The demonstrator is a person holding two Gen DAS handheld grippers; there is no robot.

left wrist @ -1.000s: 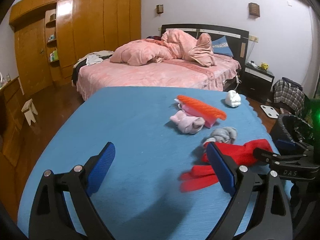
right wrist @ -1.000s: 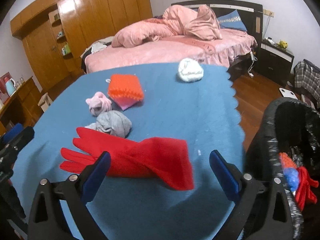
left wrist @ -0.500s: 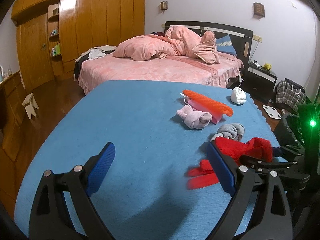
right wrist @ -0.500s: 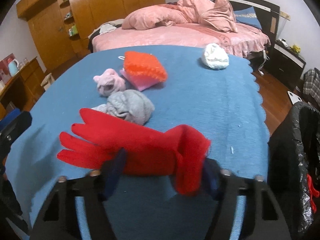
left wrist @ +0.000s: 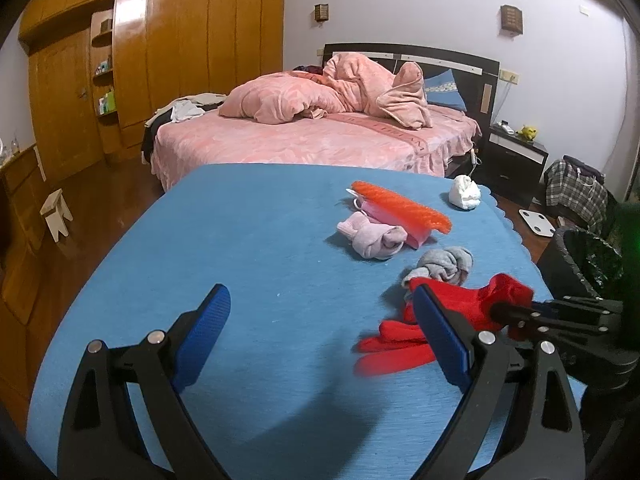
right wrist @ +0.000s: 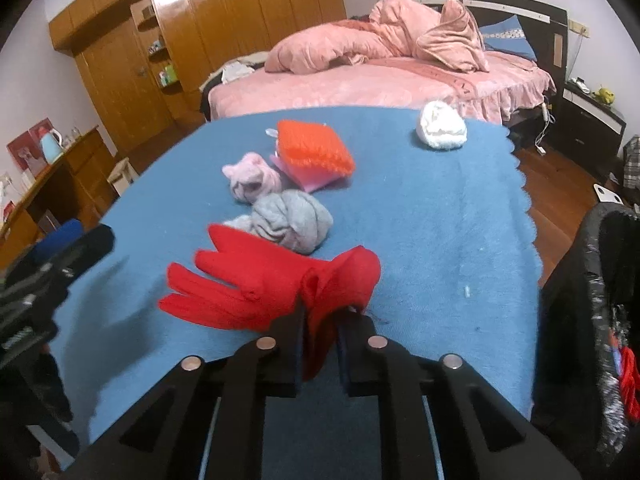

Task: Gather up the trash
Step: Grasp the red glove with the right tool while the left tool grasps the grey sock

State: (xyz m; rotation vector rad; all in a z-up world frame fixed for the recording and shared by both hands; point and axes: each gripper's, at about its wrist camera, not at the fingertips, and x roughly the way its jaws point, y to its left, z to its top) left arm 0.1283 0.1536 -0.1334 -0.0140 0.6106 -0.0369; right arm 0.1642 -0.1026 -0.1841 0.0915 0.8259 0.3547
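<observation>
A red glove (right wrist: 256,280) lies on the blue table cover (right wrist: 420,208). My right gripper (right wrist: 320,320) is shut on the glove's cuff, which bunches up between the jaws; it also shows in the left wrist view (left wrist: 516,314). My left gripper (left wrist: 320,328) is open and empty above the cover, left of the red glove (left wrist: 400,344). A grey sock ball (right wrist: 292,220), a pink sock ball (right wrist: 250,178), an orange sponge (right wrist: 314,150) on a pink pad and a white wad (right wrist: 440,130) lie farther back.
A black-lined trash bin (right wrist: 600,320) stands right of the table, with red and blue items inside; it also shows in the left wrist view (left wrist: 588,264). A pink bed (left wrist: 312,136) is behind. Wooden wardrobes line the left wall.
My right gripper moved onto the red glove's cuff and closed on it, bunching it up. My left gripper stayed open and barely moved.
</observation>
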